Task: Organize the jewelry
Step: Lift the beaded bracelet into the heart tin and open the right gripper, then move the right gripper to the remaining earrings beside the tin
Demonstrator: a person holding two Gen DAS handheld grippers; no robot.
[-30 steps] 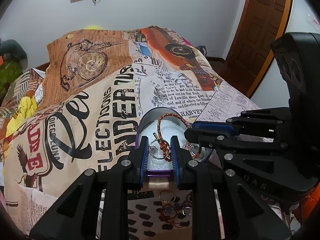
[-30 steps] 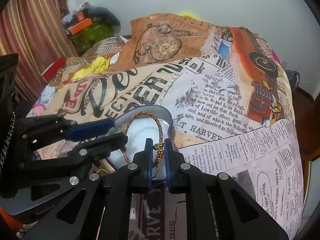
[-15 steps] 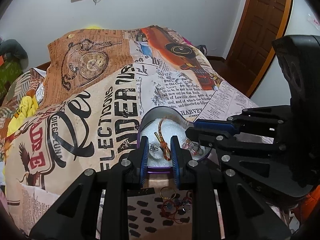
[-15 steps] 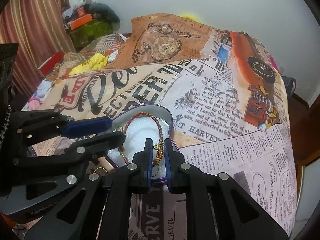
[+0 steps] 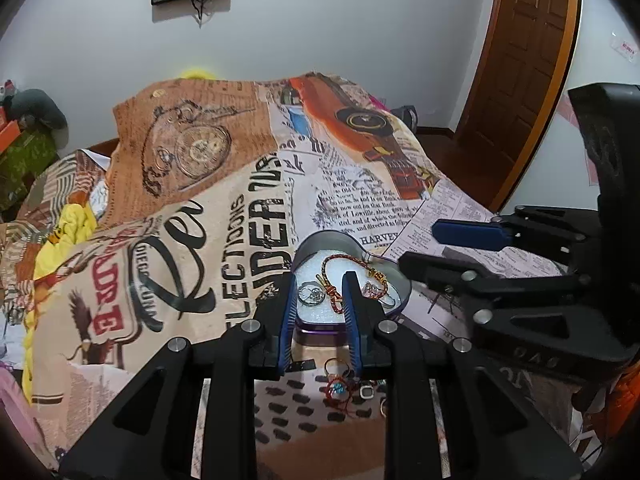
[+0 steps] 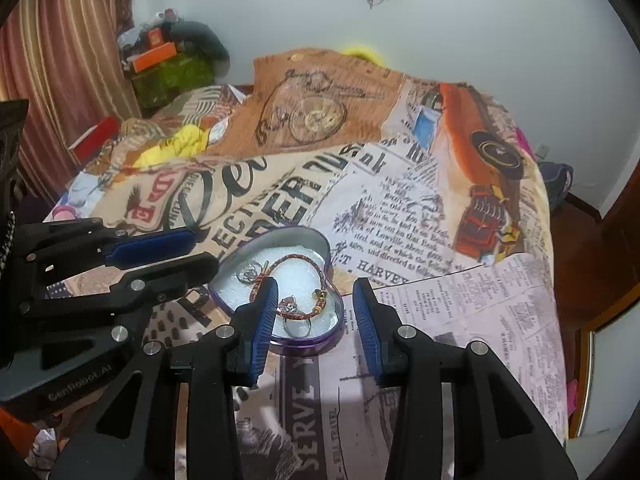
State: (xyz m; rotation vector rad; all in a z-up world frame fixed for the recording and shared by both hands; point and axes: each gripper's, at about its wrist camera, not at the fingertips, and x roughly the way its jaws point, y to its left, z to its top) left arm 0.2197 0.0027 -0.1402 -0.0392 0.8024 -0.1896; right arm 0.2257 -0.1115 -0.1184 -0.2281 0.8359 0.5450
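Note:
A purple heart-shaped tin [image 5: 320, 326] [image 6: 308, 346] with white foam lies on the printed bedspread. Inside it lie a red-gold braided bracelet [image 5: 340, 260] [image 6: 298, 258], a silver ring [image 5: 311, 294] [image 6: 249, 272] and a stone ring [image 6: 291, 306]. My left gripper [image 5: 320, 294] is open over the tin's near edge, empty. My right gripper [image 6: 314, 300] is open just above the tin's near side, empty. More loose jewelry [image 5: 340, 386] lies on the cloth in front of the tin.
The bedspread [image 5: 200, 240] covers a bed; its right edge drops off toward a wooden door [image 5: 520, 60]. Yellow cloth [image 5: 76, 220] and clutter lie at the far left. Curtains [image 6: 60, 60] hang at the left.
My right gripper opened and let go of the braided bracelet, which now lies flat in the tin. My left gripper opened wider and drew back slightly.

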